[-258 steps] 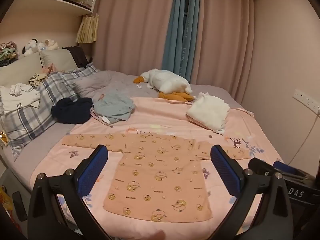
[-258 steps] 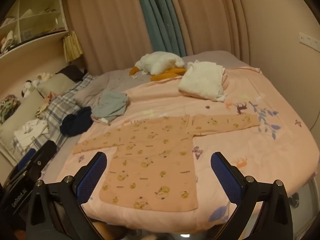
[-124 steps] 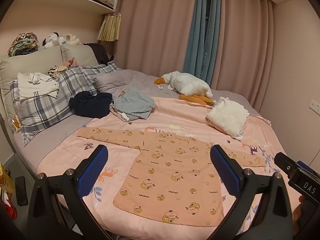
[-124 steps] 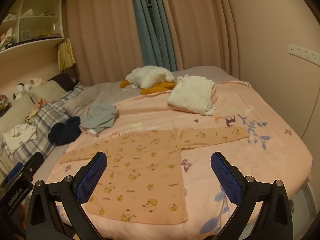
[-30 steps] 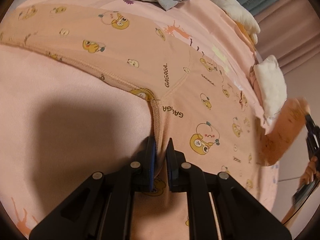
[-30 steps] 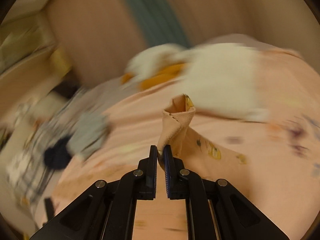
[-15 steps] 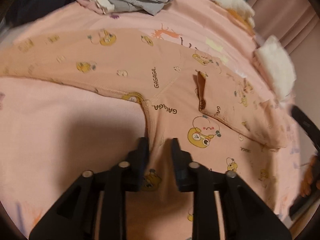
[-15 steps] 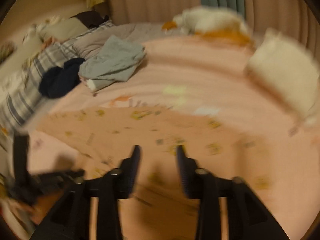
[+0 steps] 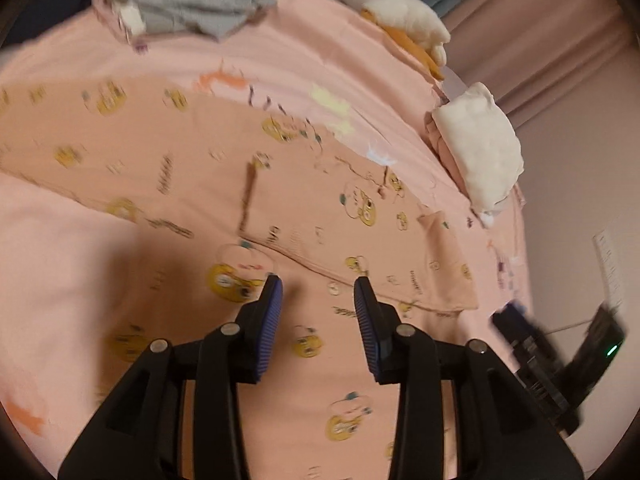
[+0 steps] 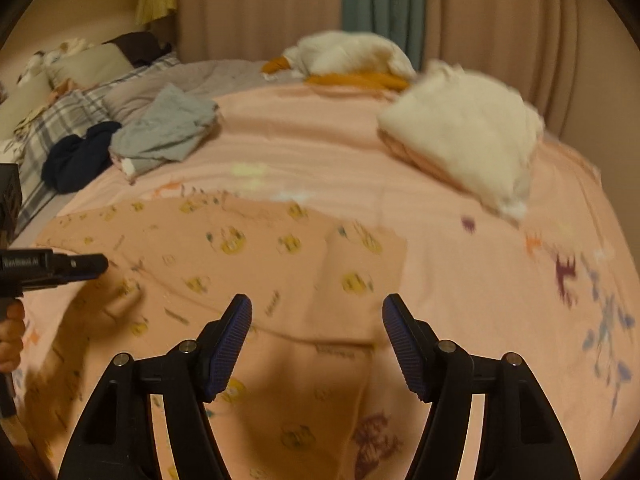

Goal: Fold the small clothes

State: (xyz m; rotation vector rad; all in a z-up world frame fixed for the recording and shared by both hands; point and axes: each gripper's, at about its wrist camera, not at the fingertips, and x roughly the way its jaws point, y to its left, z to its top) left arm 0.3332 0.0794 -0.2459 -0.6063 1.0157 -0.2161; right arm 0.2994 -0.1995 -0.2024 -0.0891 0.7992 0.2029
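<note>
Bed [image 10: 304, 136] carries the peach top [image 9: 168, 184] (one sleeve folded in), grey clothes [image 10: 164, 132], seemingly white bundle [image 10: 464, 140].

Nothing can be read for certain. The peach shirt [image 9: 304, 216] carries small printed words, all blurred. The left gripper [image 10: 52, 268] bears an illegible white label.

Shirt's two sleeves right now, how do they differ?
The right sleeve is folded in across the peach shirt; the left sleeve lies stretched out flat. The right sleeve's cuff rests on the shirt's body; the left sleeve's end runs out of frame. Both share the yellow cartoon print.
</note>
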